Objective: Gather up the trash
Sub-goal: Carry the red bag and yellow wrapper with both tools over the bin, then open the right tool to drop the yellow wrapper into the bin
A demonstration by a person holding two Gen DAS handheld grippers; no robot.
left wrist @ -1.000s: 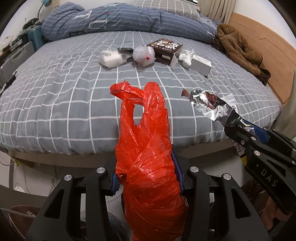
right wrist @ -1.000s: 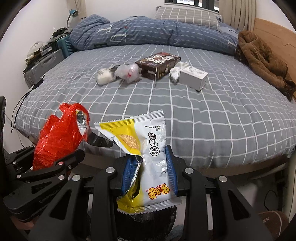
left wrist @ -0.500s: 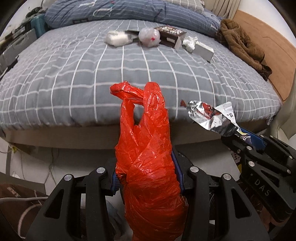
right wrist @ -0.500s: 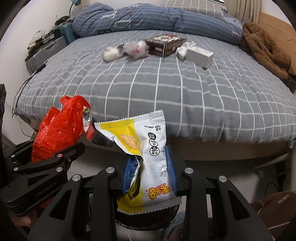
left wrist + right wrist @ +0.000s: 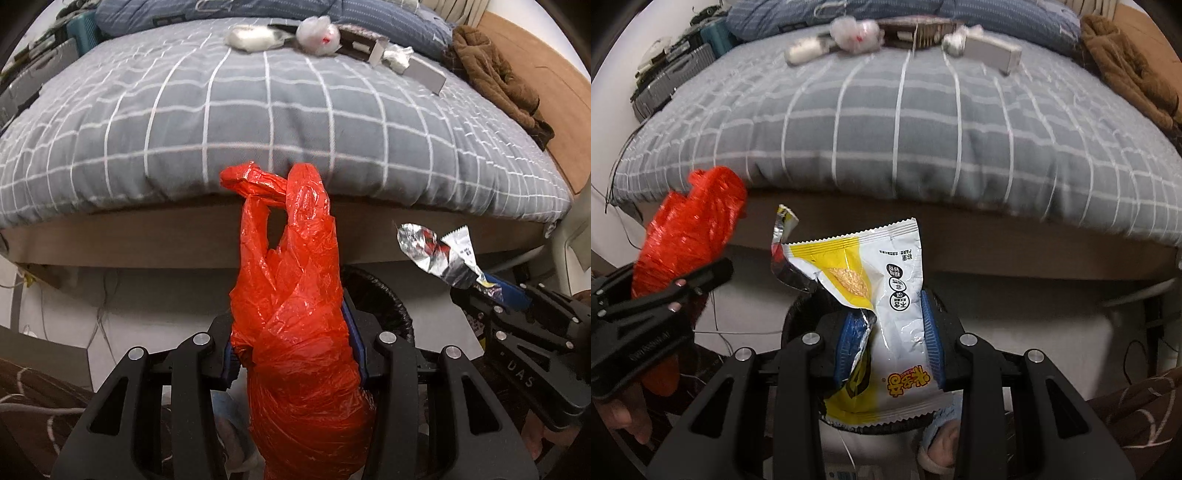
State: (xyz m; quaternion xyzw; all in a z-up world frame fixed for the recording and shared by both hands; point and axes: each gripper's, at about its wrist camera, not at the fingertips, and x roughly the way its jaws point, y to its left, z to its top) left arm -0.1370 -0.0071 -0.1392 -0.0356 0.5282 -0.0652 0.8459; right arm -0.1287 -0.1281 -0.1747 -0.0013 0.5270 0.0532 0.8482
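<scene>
The left gripper (image 5: 291,347) clamped an upright red bag (image 5: 295,314); the right gripper (image 5: 892,332) pinched a snack wrapper (image 5: 882,295) lengthwise, before the checked bed (image 5: 923,122)

A bedroom in a home; the bed (image 5: 280,122) fills most of both views under a grey quilt with a white grid; a blue striped duvet (image 5: 923,14) lies bunched at its far end; a brown garment (image 5: 495,81) sits along its right edge against a wooden headboard (image 5: 554,96); a suitcase (image 5: 672,81) stands left of the bed; cables trail on the floor below it.
</scene>
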